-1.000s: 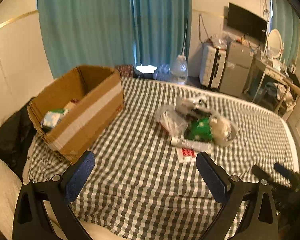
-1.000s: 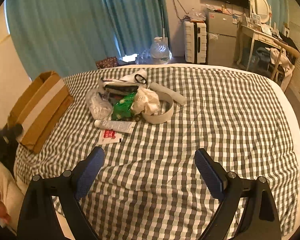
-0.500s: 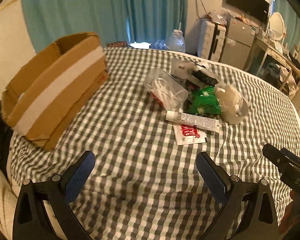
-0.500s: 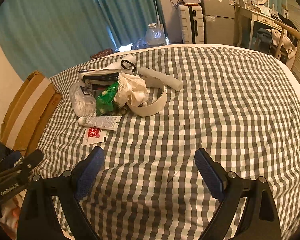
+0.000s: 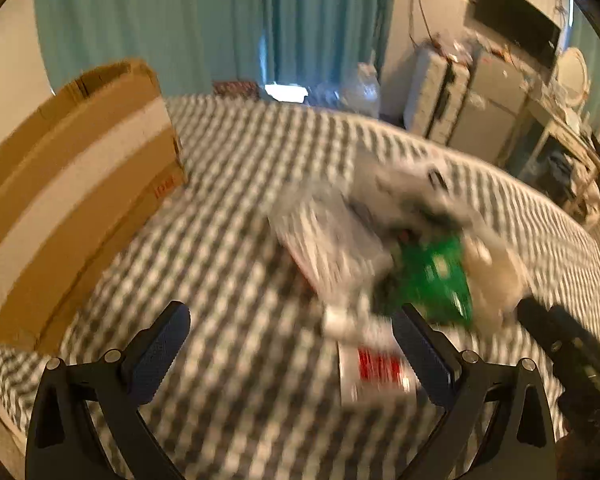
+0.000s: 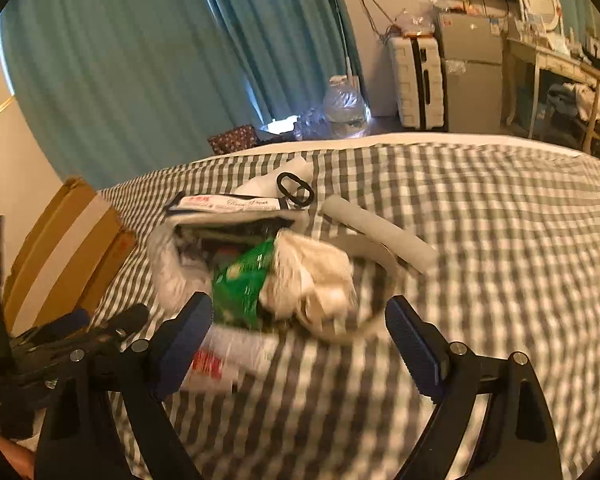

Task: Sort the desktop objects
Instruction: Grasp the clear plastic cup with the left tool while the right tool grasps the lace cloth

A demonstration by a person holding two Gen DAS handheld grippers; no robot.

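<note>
Checked bedspread (image 6: 480, 208) with a heap of clutter, both tongs coming in over it.

Right tongs (image 6: 298, 336) are closing, nothing yet pressed between the pads; a green packet (image 6: 242, 284) and a crumpled white wrapper (image 6: 312, 276) lie just beyond. Left tongs (image 5: 290, 354) gape, released, near a red-and-white sachet (image 5: 374, 368) below the green packet (image 5: 436, 280). Best to single out one loose piece at the heap's edge, then carry it to the cardboard box (image 5: 76, 196) left of the heap. Motion blur hides finer detail.

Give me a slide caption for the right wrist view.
Right gripper, jaws closing on nothing, above green packet in clutter on the checked cloth.
</note>
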